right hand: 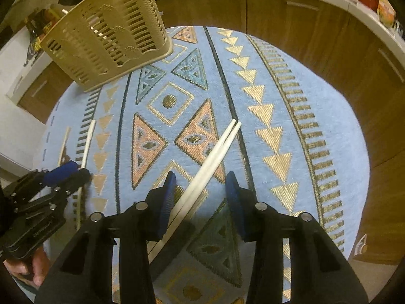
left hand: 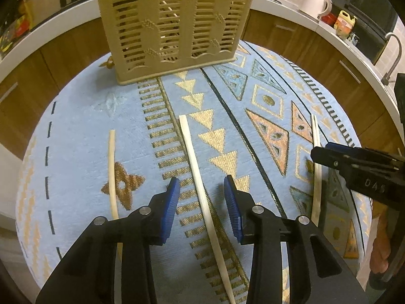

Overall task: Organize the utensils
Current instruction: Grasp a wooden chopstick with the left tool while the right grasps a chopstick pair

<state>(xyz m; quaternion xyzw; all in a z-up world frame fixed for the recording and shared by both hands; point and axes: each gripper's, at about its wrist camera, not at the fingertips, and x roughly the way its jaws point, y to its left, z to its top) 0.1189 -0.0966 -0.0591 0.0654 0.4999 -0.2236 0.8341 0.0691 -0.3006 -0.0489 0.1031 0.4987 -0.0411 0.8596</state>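
A beige slotted utensil basket (left hand: 174, 25) (right hand: 108, 33) stands at the far side of the round table, with thin sticks visible through its slots. Several pale chopsticks lie on the blue patterned cloth. My left gripper (left hand: 202, 192) (right hand: 79, 169) is open and straddles one chopstick (left hand: 195, 157) (right hand: 88, 136), pads apart from it. Another single chopstick (left hand: 112, 167) (right hand: 64, 141) lies further left. My right gripper (right hand: 201, 190) (left hand: 322, 152) is open over a side-by-side chopstick pair (right hand: 220, 147) (left hand: 316, 136), which runs diagonally close to its left pad.
The blue patterned tablecloth (left hand: 76, 116) covers the round table. Wooden cabinets and a white counter curve around behind it, bearing a white kettle (left hand: 316, 2) and a tap (left hand: 395, 50). A person's hand (right hand: 33, 266) holds the left gripper.
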